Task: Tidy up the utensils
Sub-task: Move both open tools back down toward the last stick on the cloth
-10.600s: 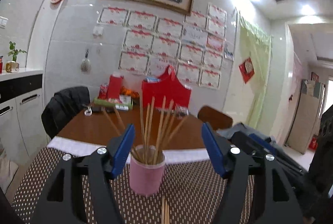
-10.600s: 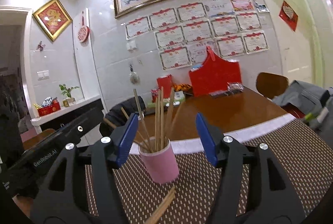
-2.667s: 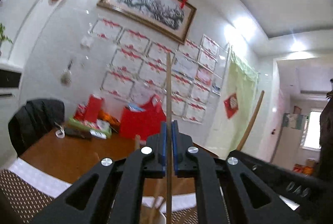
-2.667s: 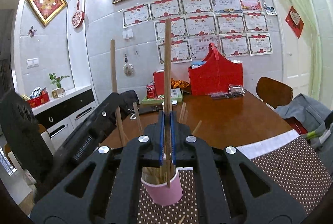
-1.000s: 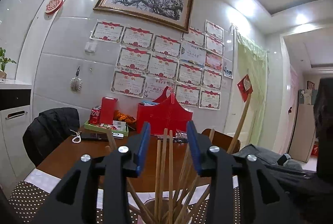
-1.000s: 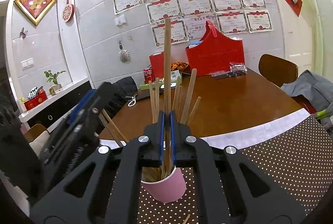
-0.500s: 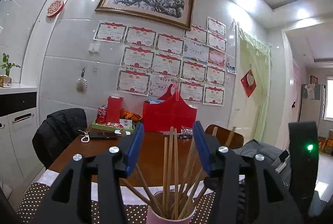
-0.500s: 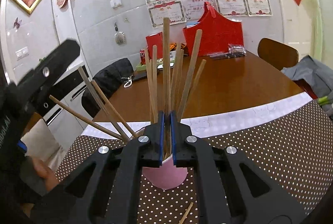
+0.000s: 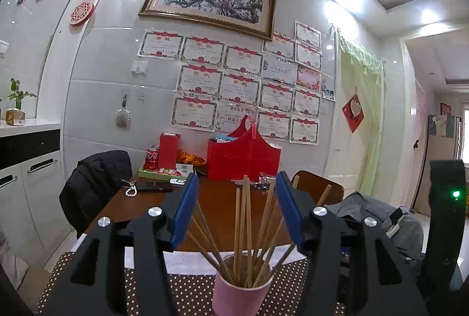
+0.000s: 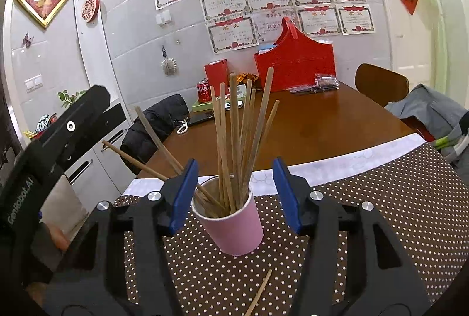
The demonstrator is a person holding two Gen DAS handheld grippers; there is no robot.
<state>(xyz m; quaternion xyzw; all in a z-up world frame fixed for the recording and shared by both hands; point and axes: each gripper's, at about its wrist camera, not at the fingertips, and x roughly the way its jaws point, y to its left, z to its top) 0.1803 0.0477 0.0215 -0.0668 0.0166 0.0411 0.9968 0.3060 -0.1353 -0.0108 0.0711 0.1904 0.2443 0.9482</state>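
Note:
A pink cup (image 10: 234, 228) stands on the brown dotted mat (image 10: 366, 213) and holds several wooden chopsticks (image 10: 234, 125). My right gripper (image 10: 235, 194) is just in front of the cup with its jaws opening. The chopsticks rise between the blue pads (image 10: 184, 195), which touch none of them. One loose chopstick (image 10: 259, 292) lies on the mat below. In the left wrist view the cup (image 9: 240, 298) and chopsticks (image 9: 243, 228) show beyond my left gripper (image 9: 238, 207). Its jaws are opening and nothing is gripped. The left gripper's black body (image 10: 58, 134) shows at the left of the right wrist view.
Beyond the mat runs a wooden table (image 10: 322, 116) bearing a red bag (image 10: 296, 63), a red box (image 10: 217, 72), a cola can (image 10: 202, 91) and a phone (image 9: 152, 186). Chairs with jackets (image 9: 96, 181) stand on both sides. White cabinets (image 9: 26, 187) are at the left.
The right gripper's jaws have come apart and let go of the chopstick, which now stands in the cup. The left gripper has opened wider and drawn back from the cup.

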